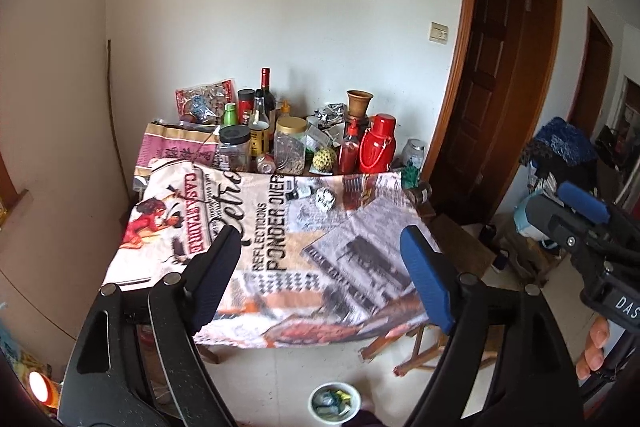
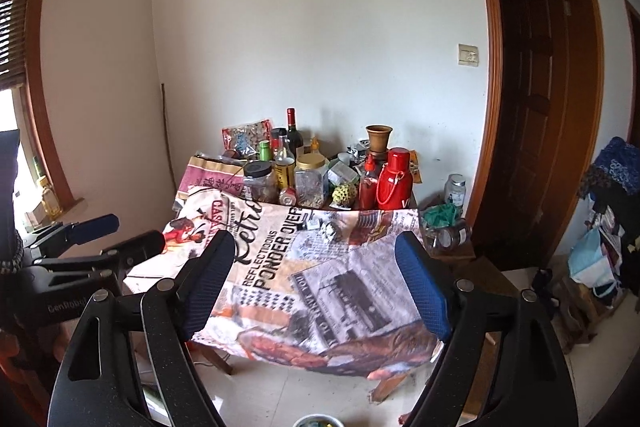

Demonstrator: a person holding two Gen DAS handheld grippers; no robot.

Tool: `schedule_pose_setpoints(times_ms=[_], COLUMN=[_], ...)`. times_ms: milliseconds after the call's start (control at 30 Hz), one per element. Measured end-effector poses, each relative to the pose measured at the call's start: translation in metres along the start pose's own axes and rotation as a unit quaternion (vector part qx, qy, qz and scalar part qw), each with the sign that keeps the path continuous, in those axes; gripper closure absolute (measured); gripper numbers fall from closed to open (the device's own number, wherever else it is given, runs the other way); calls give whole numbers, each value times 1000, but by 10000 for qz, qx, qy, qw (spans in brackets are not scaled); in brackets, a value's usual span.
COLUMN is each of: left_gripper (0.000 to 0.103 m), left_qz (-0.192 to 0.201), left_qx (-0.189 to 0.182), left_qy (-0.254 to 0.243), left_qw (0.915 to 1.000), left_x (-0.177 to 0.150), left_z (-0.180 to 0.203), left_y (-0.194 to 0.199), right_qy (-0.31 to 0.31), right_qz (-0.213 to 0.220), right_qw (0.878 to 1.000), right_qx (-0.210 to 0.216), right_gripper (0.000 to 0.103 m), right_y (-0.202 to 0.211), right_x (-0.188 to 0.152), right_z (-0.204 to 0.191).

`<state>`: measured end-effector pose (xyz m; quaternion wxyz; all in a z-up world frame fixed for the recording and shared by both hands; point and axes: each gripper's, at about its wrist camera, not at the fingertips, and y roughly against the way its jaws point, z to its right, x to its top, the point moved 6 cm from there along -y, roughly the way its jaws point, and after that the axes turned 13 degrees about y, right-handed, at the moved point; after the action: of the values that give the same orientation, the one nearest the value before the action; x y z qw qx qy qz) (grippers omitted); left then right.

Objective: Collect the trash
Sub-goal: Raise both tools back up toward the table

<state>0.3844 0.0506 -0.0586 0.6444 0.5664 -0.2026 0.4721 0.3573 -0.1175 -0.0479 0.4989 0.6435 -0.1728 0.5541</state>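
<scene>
A crumpled silvery wrapper and a small dark item lie on the table's printed cloth, towards the back. A small white bin holding several wrappers stands on the floor below the front edge. My left gripper hangs open above the cloth's front half, nothing between its fingers. My right gripper is open and empty too, held beside it. Each shows in the other's view: the right gripper at the right, the left gripper at the left.
Bottles, jars, a red flask and a clay pot crowd the table's back by the wall. A low wooden stool with jars stands right of the table, a dark doorway behind it. Bags pile up at the far right.
</scene>
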Motion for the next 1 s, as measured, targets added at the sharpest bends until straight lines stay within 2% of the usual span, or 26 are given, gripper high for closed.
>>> schedule_pose_setpoints(times_ms=[267, 467, 800, 1000], left_gripper=[22, 22, 22, 22], left_qz=[40, 42, -253, -445], left_qx=[128, 359, 578, 424], left_qy=[418, 442, 335, 158], left_qw=[9990, 9984, 9974, 9980], left_x=[35, 49, 60, 83], left_z=[41, 59, 45, 18], left_y=[-61, -96, -154, -197], right_qy=[124, 153, -133, -321], right_qz=[-8, -86, -544, -863], right_qw=[9997, 9992, 9966, 9945], right_qx=[219, 353, 609, 502], right_gripper=[23, 23, 23, 23], right_y=[-41, -73, -140, -190], right_x=[20, 22, 15, 16], right_z=[67, 95, 102, 87])
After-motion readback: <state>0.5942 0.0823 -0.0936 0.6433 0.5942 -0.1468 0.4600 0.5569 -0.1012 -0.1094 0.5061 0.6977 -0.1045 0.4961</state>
